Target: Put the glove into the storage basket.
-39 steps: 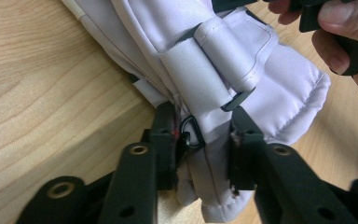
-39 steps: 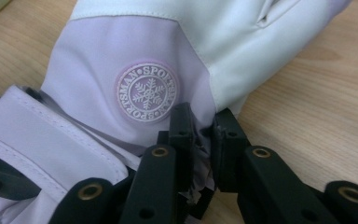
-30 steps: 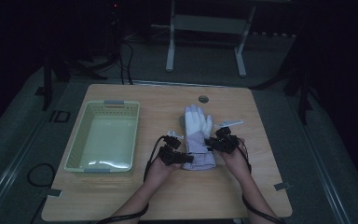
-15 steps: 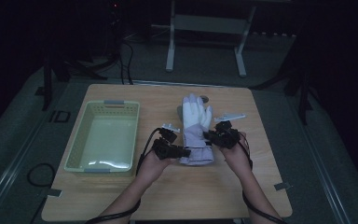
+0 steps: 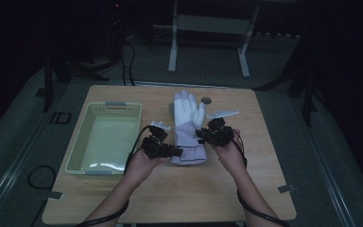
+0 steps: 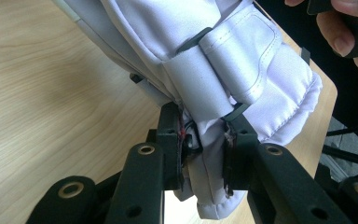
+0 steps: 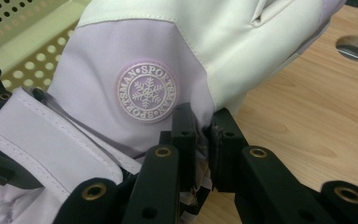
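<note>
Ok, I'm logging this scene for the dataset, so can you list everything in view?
glove: one, white and lilac, mid-table, cuff held at both sides
snowflake badge: one, round, on the glove's back
basket: one, pale green, perforated, left part of the table
table: one, light wood
round hole: one, in the table near its far edge
metal stand: one, grey, on the floor beyond the table
left gripper: black, shut on the glove's cuff
right gripper: black, shut on the glove's edge

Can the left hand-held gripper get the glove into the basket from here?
Probably yes. The left hand-held gripper is shut on the glove at its cuff, and the basket sits open right beside it with nothing between. But the right hand-held gripper also clamps the glove, so both must move together.
</note>
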Available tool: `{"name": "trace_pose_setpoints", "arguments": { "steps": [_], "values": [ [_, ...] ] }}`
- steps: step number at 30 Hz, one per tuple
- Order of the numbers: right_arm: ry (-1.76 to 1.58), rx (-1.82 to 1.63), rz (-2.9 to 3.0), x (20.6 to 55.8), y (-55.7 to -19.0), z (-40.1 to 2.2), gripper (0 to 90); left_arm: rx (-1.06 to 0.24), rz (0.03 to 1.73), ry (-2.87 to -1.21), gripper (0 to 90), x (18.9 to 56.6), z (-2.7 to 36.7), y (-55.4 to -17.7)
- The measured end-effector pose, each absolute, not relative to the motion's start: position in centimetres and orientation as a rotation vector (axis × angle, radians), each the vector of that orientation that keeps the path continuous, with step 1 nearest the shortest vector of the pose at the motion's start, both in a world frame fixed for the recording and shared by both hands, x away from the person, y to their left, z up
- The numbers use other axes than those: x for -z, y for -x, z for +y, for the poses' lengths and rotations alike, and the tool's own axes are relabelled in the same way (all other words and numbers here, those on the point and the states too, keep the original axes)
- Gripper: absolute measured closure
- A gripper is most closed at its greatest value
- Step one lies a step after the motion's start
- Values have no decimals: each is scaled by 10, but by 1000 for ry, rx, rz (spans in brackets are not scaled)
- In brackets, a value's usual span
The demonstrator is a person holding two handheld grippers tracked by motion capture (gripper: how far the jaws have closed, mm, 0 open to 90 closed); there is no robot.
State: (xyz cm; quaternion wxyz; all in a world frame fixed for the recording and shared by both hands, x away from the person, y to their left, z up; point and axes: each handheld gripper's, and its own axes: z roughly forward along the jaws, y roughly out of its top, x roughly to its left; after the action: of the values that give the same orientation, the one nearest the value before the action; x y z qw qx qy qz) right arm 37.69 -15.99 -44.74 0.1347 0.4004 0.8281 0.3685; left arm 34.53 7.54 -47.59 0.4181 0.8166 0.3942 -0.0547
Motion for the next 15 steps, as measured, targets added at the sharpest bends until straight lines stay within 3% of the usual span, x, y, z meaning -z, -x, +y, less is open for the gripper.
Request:
{"name": "trace_pose_setpoints", "arguments": {
  "steps": [15],
  "values": [
    [-1102,-1104,2424,427,-376,-112,823,112,981,-2061,733,455,127,-340]
  ]
}}
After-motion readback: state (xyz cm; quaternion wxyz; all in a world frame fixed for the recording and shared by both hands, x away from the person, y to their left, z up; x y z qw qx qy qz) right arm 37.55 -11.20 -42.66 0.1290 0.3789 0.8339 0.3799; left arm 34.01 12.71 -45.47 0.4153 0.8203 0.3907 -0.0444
